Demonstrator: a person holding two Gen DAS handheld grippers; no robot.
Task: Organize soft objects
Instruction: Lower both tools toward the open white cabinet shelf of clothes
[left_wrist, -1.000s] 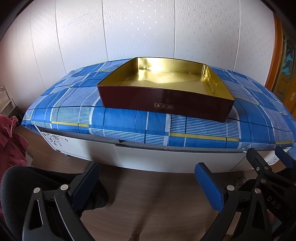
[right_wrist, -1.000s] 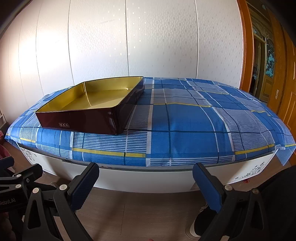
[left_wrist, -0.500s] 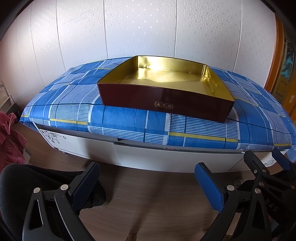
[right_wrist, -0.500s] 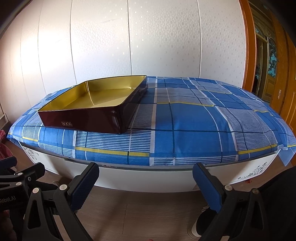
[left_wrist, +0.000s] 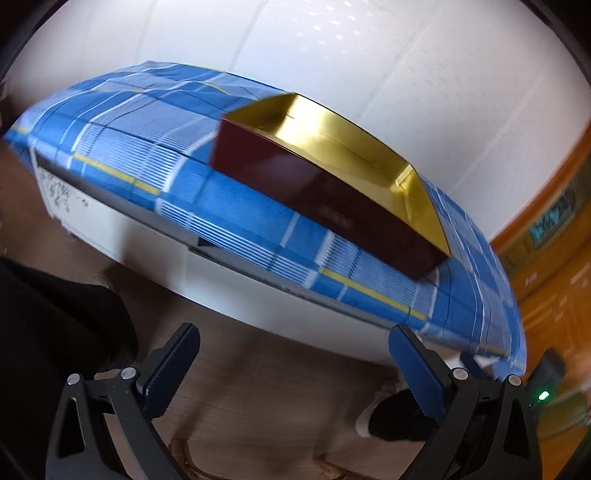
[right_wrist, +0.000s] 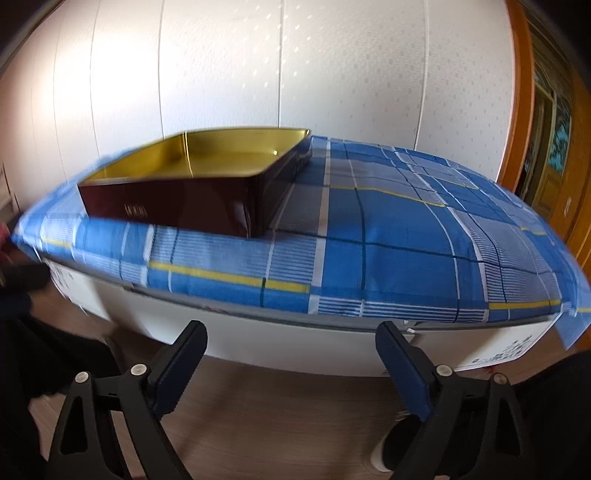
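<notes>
A dark red box with a shiny gold inside lies on a table under a blue plaid cloth; its gold floor shows bare. My left gripper hangs open over the wooden floor in front of the table, nothing between its blue pads, and its view is tilted and blurred. From the right wrist the same box sits on the left half of the cloth. My right gripper is also short of the table edge, its jaws closing slightly with nothing between them. No soft object shows in either view.
White panelled wall behind the table. An orange wooden door stands at the right. A dark seat-like mass fills the lower left, and a black and white shoe rests on the floor below the table's white front.
The left wrist view has rolled and swung left, so the box now sits tilted toward the right. The right gripper's fingers have drawn slightly closer together; its view has barely shifted.
</notes>
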